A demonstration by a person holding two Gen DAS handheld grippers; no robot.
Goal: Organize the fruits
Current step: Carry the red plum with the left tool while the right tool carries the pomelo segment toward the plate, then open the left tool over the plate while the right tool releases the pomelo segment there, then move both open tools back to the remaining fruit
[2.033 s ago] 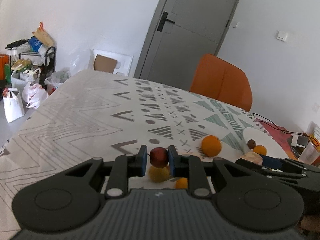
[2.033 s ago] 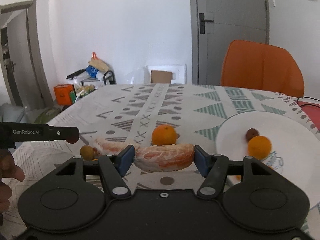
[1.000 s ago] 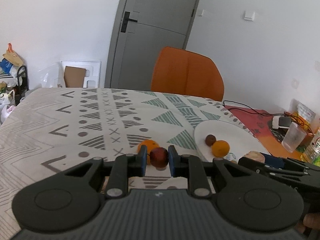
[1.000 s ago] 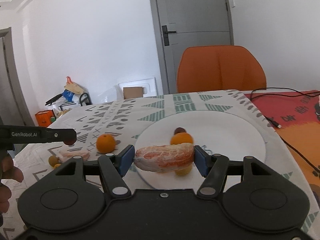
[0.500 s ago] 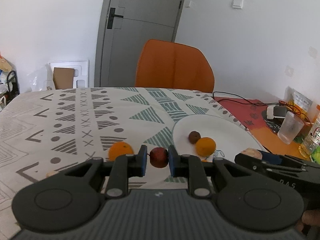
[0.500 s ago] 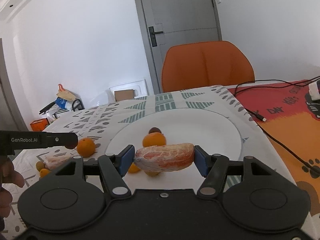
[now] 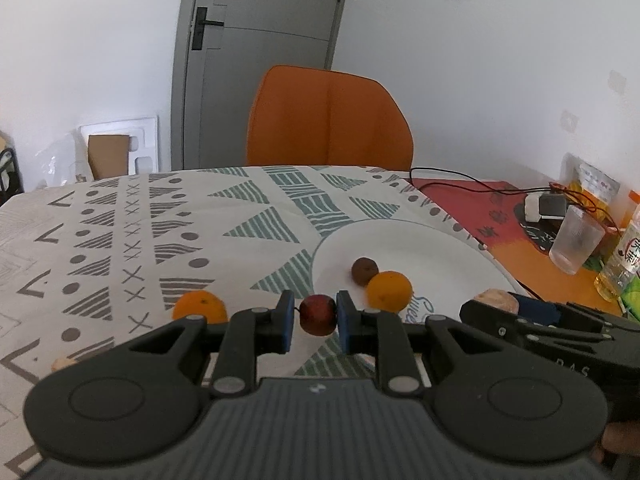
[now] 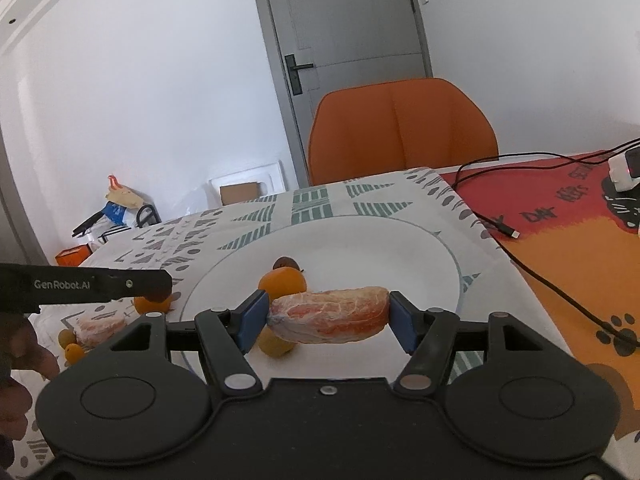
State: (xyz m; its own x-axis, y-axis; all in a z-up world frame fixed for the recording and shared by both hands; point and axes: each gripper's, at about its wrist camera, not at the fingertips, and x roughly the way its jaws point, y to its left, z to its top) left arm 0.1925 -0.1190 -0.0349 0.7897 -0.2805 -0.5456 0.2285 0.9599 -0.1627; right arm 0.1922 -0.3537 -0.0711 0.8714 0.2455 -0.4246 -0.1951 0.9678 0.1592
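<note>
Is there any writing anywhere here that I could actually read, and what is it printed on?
"GenRobot.AI": white letters on the side of the left gripper, in the right wrist view.
"Swee...": blue script on the white plate, partly hidden.
Red bottle label: characters too blurred.
Red mat: lettering distorted, unreadable.

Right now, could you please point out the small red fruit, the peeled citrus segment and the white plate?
small red fruit [image 7: 318,314], left wrist view, centre of its front face.
peeled citrus segment [image 8: 328,314], right wrist view, middle of its membrane.
white plate [image 8: 384,248], right wrist view, bare inner surface.
</note>
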